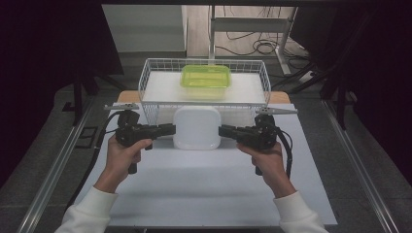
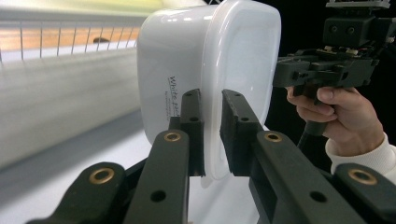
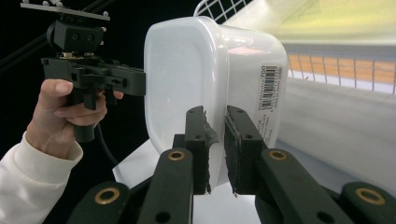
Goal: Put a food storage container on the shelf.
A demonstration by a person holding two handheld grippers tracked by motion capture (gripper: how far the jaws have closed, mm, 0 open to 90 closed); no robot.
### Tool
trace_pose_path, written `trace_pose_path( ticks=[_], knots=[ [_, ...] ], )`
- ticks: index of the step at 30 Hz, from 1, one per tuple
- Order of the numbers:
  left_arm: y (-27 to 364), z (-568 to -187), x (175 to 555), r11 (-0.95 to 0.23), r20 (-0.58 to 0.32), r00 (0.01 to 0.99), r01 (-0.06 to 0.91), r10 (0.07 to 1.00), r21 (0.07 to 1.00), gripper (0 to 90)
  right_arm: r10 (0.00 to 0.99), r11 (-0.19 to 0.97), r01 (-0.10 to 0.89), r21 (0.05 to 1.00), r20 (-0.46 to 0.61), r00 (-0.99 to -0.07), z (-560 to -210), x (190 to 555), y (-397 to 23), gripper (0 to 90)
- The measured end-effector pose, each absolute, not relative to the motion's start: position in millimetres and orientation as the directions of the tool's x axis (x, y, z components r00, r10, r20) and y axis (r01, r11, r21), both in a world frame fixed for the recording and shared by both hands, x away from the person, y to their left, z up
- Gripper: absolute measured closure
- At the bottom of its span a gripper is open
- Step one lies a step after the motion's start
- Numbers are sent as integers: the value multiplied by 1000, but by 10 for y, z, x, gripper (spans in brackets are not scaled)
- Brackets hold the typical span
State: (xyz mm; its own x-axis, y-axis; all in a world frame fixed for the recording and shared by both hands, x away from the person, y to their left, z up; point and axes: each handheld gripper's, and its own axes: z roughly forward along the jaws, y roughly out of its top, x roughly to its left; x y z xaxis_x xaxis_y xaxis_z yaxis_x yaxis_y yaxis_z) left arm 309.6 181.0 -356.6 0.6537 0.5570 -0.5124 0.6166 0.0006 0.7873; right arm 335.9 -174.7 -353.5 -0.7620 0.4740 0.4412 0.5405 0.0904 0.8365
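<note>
A white lidded plastic container (image 1: 197, 127) hangs above the white table top, in front of the wire basket. My left gripper (image 1: 173, 129) is shut on the lid rim at its left side, and my right gripper (image 1: 220, 130) is shut on the rim at its right side. In the left gripper view my jaws clamp the thin rim of the container (image 2: 210, 70), with the other hand's gripper (image 2: 327, 70) beyond it. In the right gripper view the rim of the container (image 3: 210, 74) sits pinched between my jaws; a barcode label (image 3: 269, 86) shows on its side.
A white wire basket (image 1: 150, 77) stands at the back of the table with a green lidded box (image 1: 205, 79) inside on a white liner. The white table surface (image 1: 204, 184) stretches out in front. Metal rails (image 1: 53, 165) run along both sides.
</note>
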Motion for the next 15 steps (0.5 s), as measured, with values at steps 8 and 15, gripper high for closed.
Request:
trace_pose_path(
  ticks=[8,15],
  knots=[
    [1784,-3376,3214,2,-500,672,596,547,803,799,483,82,514,854,417,-770,-3324,3427,-1779,791],
    [1777,-3169,3387,-1,-488,684,581,542,814,799,487,77,488,869,395,-779,-3131,3552,-1792,791]
  ],
)
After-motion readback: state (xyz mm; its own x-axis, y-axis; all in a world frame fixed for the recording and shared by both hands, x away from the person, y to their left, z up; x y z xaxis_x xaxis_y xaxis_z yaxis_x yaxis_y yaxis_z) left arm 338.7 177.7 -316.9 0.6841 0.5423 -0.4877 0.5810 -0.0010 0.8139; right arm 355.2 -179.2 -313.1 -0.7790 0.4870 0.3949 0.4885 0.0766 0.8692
